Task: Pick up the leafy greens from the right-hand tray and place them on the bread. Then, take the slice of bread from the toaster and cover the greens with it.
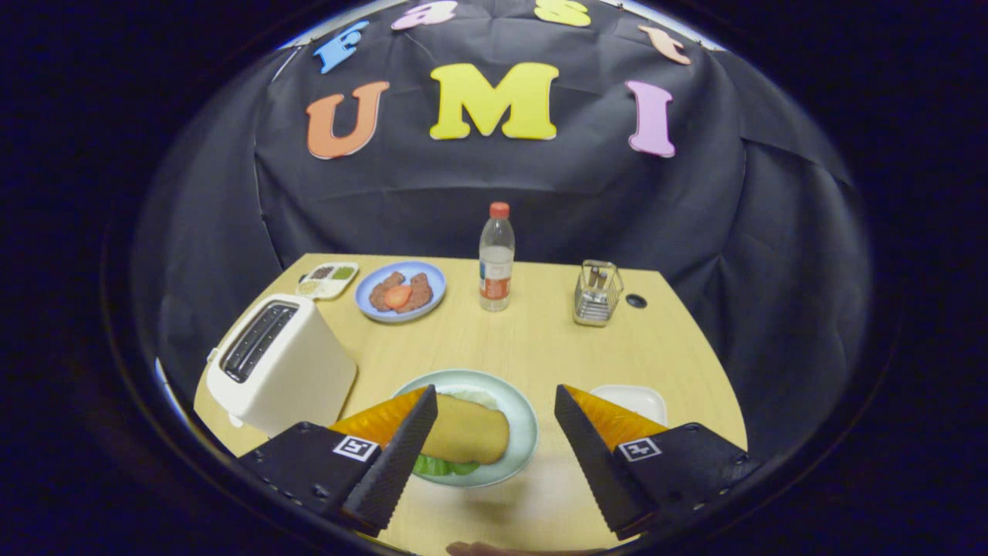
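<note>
Sandwich looks basically built already: a slice of bread [467,434] sits on the pale green plate [523,432] near the front edge of the tabletop, with leafy greens [444,466] poking out from under its near side. So I'd judge both steps as done, or close enough.

The gripper [495,444] is spread wide and holding nothing. Its left finger covers the plate's left side in this view and the right finger sits off to the plate's right, with the bread just ahead of the gap between them. Can't tell how high it is above the plate.

The right-hand tray [637,399], small and white, sits just beyond the right finger and looks empty from here. The toaster [279,361] stands by the left edge, and I can't see any bread sticking out of its slots.

What could go wrong: the top slice seems to sit off-centre over the greens, so a finger brushing it could slide it off the stack. Swinging left would risk the left finger bumping the toaster, which is near.

Further back there's a blue plate [400,290] with food, a water bottle [496,256], a wire holder [597,293] and a small condiment dish [327,279], all well clear of the action.
</note>
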`<state>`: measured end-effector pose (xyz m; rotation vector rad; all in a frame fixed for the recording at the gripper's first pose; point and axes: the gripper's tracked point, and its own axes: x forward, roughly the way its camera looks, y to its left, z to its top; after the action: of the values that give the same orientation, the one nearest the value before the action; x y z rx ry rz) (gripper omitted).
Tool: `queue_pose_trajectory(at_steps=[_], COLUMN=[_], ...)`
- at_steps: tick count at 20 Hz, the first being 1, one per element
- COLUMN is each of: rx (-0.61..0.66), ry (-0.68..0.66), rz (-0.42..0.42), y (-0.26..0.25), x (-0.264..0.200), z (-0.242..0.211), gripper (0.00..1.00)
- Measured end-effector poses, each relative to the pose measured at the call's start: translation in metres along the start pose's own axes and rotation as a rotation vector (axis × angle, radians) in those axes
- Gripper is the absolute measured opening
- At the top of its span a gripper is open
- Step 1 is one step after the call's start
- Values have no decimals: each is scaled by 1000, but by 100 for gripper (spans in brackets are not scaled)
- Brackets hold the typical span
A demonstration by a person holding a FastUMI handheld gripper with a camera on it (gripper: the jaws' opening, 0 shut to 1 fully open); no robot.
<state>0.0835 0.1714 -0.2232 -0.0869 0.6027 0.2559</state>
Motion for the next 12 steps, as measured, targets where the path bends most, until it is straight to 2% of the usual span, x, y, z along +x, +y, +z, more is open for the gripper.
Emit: queue_pose_trajectory(at_steps=[3, 7, 12], rx=[-8, -7, 30], ry=[-128, -313, -420], rz=[46, 47, 46], y=[-9, -30, -38], x=[-40, -104, -163], z=[39, 87, 118], gripper=[96, 96, 96])
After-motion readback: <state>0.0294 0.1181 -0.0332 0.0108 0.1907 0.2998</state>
